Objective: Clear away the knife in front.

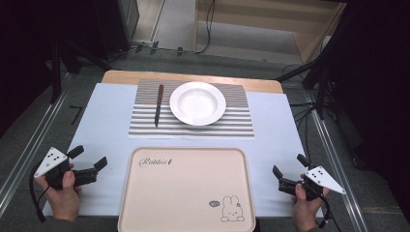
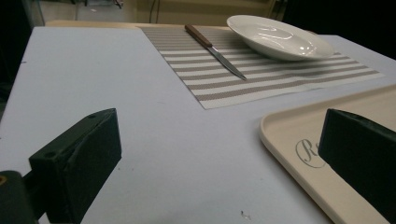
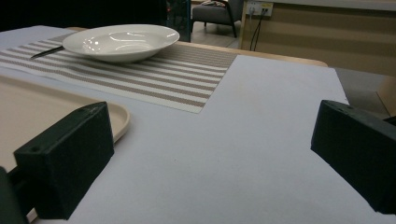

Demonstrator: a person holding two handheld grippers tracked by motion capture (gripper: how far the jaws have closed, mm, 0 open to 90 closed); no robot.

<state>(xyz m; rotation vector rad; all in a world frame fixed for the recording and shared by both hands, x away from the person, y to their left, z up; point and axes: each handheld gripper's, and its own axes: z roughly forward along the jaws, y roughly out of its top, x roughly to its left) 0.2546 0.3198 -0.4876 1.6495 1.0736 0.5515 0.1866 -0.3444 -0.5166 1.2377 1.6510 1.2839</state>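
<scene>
- High view shows the left gripper near the left side of the tray, low over the white table cover.
- Its jaws stand wide apart, and nothing is between them.
- High view also shows the right gripper near the right side of the tray, and its jaws are wide apart and hold nothing too.
- Far from both grippers lies the striped mat, at the back of the table.
- On the mat sits the white plate, and it looks empty.
- Just to the left of the plate lies the knife, flat on the mat, with its brown handle pointing away from the person.
- Knife and plate are close, but they do not touch.
- Left gripper view shows the knife well ahead of the jaws, with the plate past it.
- Right gripper view shows the plate far ahead and to the left.
- I think the job is to move the plate and knife onto the tray, and it has not begun.
- A good way is for the left gripper to reach for the knife handle, not the thin blade, and to come down from above so the jaws go on both sides.
- The right gripper should pinch the plate's rim gently and lift slowly, since a smooth plate could slip.
</scene>
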